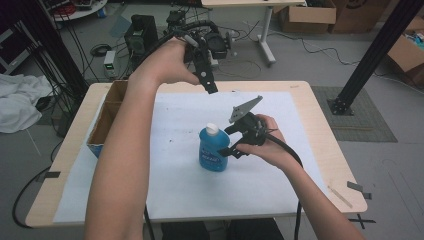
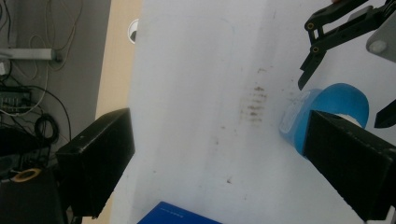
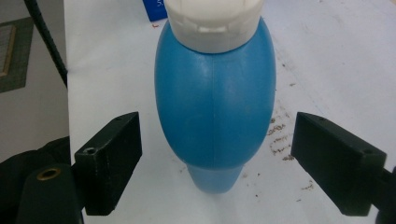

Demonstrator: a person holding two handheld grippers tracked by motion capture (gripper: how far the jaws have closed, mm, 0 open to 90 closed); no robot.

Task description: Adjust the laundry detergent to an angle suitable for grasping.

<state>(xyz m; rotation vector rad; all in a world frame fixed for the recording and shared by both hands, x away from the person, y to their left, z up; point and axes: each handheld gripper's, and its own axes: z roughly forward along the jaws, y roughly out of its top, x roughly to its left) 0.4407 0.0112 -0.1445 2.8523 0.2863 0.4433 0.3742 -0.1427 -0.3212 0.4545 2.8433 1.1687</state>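
Note:
A blue plastic bottle (image 1: 212,150) with a white cap (image 1: 212,129) stands upright in the middle of a white sheet (image 1: 260,175). My right gripper (image 1: 227,141) is level with the bottle's right side, open, one jaw on each side of the body. In the right gripper view the bottle (image 3: 215,93) stands between the jaws of the right gripper (image 3: 217,135), with a gap on both sides. My left gripper (image 1: 210,86) hangs open above the sheet's far edge, pointing down. In the left gripper view the left gripper (image 2: 219,135) holds nothing, and the bottle (image 2: 336,100) shows behind its right jaw.
An open cardboard box (image 1: 107,117) with a blue front sits at the table's left edge; its blue corner (image 2: 177,217) shows low in the left gripper view. The wooden table (image 1: 325,150) rims the sheet. Cables and equipment lie on the floor beyond.

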